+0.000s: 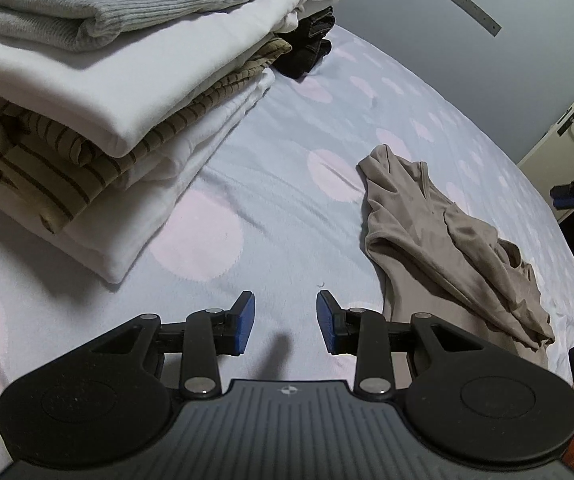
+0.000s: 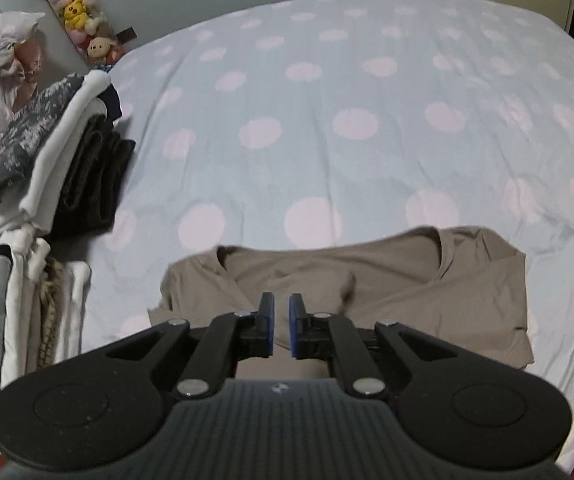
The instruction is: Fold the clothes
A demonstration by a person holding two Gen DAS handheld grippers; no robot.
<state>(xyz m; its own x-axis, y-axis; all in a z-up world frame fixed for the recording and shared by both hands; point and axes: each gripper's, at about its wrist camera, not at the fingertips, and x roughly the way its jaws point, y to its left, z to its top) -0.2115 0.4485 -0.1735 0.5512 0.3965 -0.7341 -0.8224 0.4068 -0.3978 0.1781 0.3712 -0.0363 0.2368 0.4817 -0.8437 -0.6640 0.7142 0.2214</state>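
Below our right tool, jaws nearly together with nothing between them, the beige top lies crumpled on the bed, its long axis running crosswise. Our left tool, part-open and empty, has it off to its right, so we judge the right hand nearer.

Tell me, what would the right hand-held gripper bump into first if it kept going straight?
Probably the tan shirt lying on the bedsheet. The right hand-held gripper points down at it with nothing in between.
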